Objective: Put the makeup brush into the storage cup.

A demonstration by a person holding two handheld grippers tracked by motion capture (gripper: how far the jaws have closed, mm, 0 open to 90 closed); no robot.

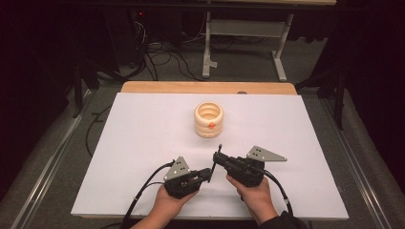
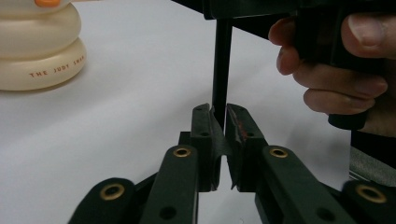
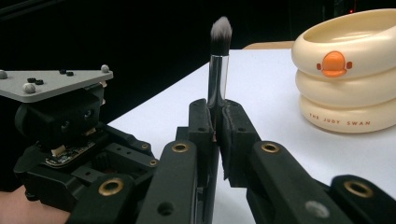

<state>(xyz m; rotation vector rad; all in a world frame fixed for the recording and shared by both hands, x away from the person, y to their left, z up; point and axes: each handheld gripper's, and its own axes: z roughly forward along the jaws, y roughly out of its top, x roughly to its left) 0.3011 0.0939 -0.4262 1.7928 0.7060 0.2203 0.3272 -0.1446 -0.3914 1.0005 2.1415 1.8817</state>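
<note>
We hold 1 makeup brush [image 3: 218,70] upright, both the left gripper [image 2: 219,122] and right gripper [image 3: 217,122] clamped on its handle; dropping it into the cream holder [image 1: 208,119] remains.

Slim makeup brush [image 3: 218,70]: black handle, silvery metal ferrule, small rounded tuft of grey-white bristles with darker base. Stands roughly upright, bristles on top. Clamped by both grippers at once: upper handle just below the ferrule pinched in the right gripper [image 3: 218,122], lower black shaft [image 2: 221,70] pinched in the left gripper [image 2: 218,122]. Seen from above as a thin dark stick [image 1: 218,155] over the near middle of the white table, short of the cream ringed holder.
</note>
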